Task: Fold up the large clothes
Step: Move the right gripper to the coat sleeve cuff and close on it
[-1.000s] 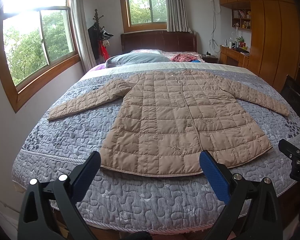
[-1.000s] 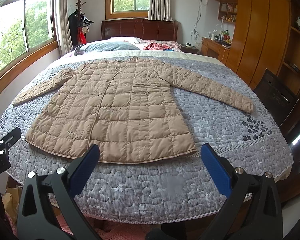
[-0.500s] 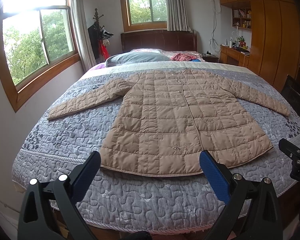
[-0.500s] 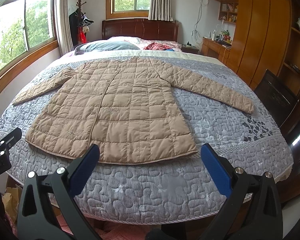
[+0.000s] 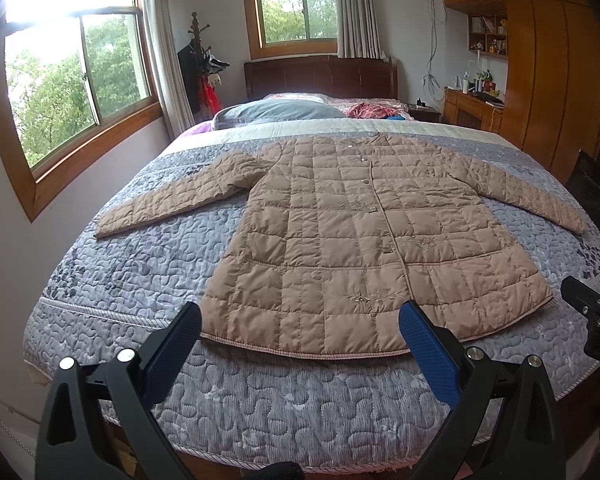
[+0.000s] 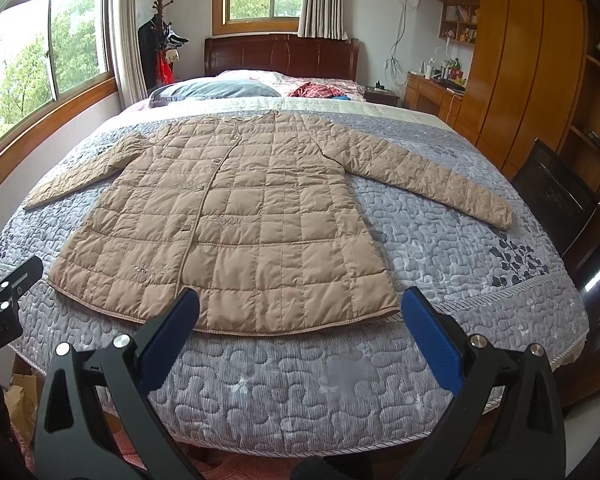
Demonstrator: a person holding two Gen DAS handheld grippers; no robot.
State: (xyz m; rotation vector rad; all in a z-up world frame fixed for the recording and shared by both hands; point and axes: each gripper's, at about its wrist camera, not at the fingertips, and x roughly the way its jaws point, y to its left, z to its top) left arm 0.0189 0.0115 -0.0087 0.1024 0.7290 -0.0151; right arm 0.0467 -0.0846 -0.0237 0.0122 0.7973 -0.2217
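Coat [image 5: 364, 236]: tan, quilted, lay flat and front-up on my bed's grey quilt [image 5: 140, 264], both sleeves spread wide, hem nearest me, collar toward the pillow [image 5: 276, 112]. My left claw [image 5: 300, 328] hung at the foot of the bed with its blue pads [image 5: 428, 344] wide apart, holding nothing, just short of the hem. My right claw [image 6: 300, 312] likewise stood wide apart and empty before the hem's right half; neither touched the coat.

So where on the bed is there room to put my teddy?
Bare quilt lies between the coat hem and the foot edge, and right of the coat under its sleeve. The pillow end looks crowded.
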